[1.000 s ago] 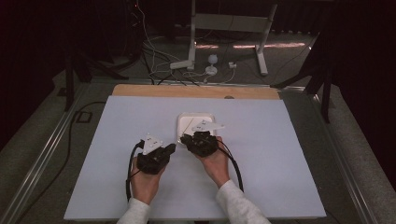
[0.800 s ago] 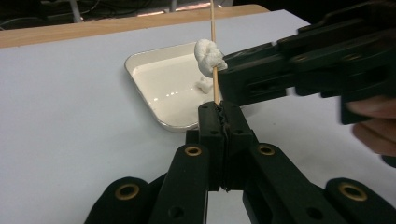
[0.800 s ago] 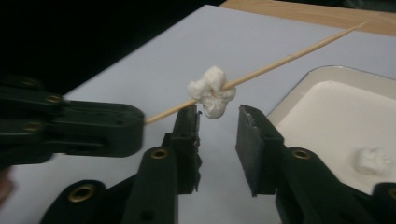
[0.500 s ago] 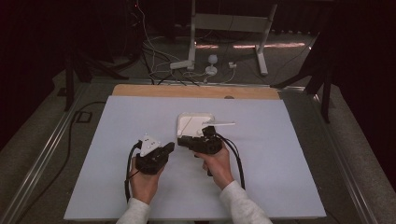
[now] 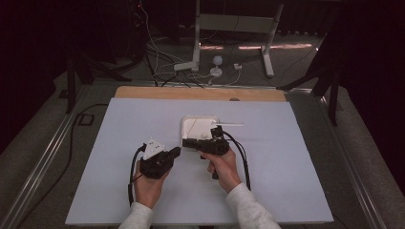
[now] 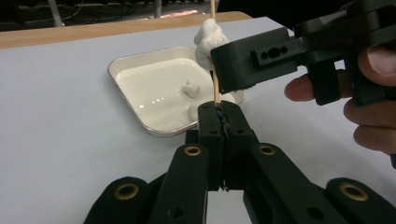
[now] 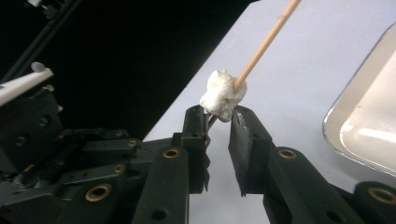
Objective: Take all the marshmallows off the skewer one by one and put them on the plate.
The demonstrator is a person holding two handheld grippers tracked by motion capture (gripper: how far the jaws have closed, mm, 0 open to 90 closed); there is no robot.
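Observation:
My left gripper (image 6: 223, 109) is shut on the lower end of a thin wooden skewer (image 6: 215, 88), which stands up from its tips. A white marshmallow (image 7: 220, 93) is threaded on the skewer (image 7: 266, 44). My right gripper (image 7: 219, 116) lies on its side, pointing at the left one. Its jaws have just been closing, and their tips pinch the marshmallow's lower end with the skewer running between them. In the high view both grippers, left (image 5: 177, 150) and right (image 5: 185, 142), meet just in front of a white square tray (image 5: 184, 125).
The tray (image 6: 140, 122) holds a couple of small white marshmallow pieces (image 6: 190, 88). Everything sits on a pale blue tabletop (image 5: 286, 167) with a wooden strip at its far edge. Cables and stand legs lie on the floor beyond.
The right gripper has turned from pointing at the tray to lying on its side, aimed left at the left gripper's tips. The left hand has stayed put.

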